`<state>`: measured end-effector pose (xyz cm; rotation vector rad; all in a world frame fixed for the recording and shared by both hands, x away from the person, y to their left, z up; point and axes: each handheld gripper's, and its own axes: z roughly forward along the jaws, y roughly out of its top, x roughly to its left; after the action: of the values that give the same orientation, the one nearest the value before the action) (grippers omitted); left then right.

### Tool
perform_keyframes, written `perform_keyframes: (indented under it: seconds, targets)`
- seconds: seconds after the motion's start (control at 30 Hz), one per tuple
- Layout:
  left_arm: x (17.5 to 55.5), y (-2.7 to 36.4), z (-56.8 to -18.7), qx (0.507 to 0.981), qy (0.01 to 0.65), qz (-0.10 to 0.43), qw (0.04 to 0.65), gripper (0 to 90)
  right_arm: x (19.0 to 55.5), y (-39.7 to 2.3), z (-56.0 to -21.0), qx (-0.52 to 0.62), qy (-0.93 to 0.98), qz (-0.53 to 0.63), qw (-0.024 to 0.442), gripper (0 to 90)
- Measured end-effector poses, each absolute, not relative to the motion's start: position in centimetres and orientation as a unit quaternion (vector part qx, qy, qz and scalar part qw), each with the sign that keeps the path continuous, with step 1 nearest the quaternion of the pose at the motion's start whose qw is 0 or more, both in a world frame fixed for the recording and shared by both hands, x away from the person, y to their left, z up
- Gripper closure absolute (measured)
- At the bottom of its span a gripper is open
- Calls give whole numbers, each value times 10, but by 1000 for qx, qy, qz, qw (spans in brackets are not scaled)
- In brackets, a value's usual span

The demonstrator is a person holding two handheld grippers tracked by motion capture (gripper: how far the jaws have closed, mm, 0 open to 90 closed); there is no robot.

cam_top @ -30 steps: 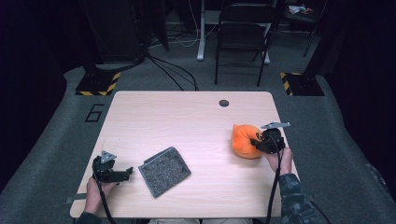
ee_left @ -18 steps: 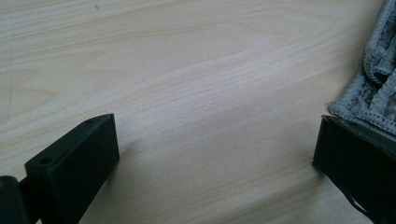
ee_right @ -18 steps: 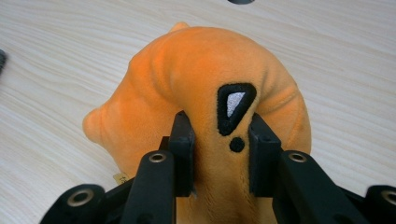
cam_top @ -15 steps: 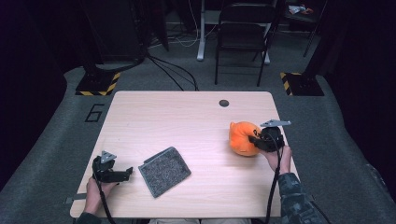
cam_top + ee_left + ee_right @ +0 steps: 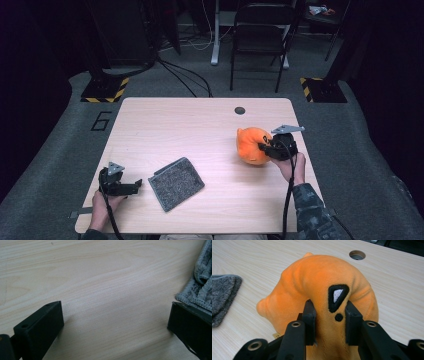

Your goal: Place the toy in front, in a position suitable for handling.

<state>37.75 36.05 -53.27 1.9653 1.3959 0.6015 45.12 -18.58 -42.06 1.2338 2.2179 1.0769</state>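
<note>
An orange plush toy (image 5: pixel 251 145) with a black and white eye patch (image 5: pixel 338 297) is at the table's right side, and my right gripper (image 5: pixel 263 147) is shut on it. In the right gripper view its fingers (image 5: pixel 309 315) pinch a fold of the plush (image 5: pixel 322 280), which hangs just above the wood. A grey folded cloth (image 5: pixel 176 182) lies flat at the front left. My left gripper (image 5: pixel 136 186) rests on the table just left of the cloth, open, with bare wood between its jaws. The cloth's edge (image 5: pixel 202 282) shows at the right of the left gripper view.
The light wooden table (image 5: pixel 165 130) has a round cable hole (image 5: pixel 240 110) at its far right. Beyond the table stand a black folding chair (image 5: pixel 261 45) and floor stands with yellow and black striped bases (image 5: pixel 106 90).
My right gripper has lifted the orange plush a little and carried it slightly leftward. The left gripper and the grey cloth have stayed where they were.
</note>
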Motion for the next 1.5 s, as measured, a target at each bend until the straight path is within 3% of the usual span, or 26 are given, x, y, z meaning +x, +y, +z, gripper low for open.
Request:
perform_keyframes:
  seconds: [0.53,1.27,1.43,1.47,1.5]
  targets:
    - [377,360,-533,748,532,231,323,0,465,-139,-419,407,804,392,184,673]
    - [377,361,-533,748,532,231,323,0,495,-81,-450,403,821,370,163,631]
    - [377,361,-533,748,532,231,323,0,499,-86,-451,406,820,369,162,520]
    - [377,361,-533,748,531,231,323,0,499,-89,-450,405,820,370,162,404]
    - [377,361,-533,748,532,231,323,0,497,-89,-448,416,813,375,159,358]
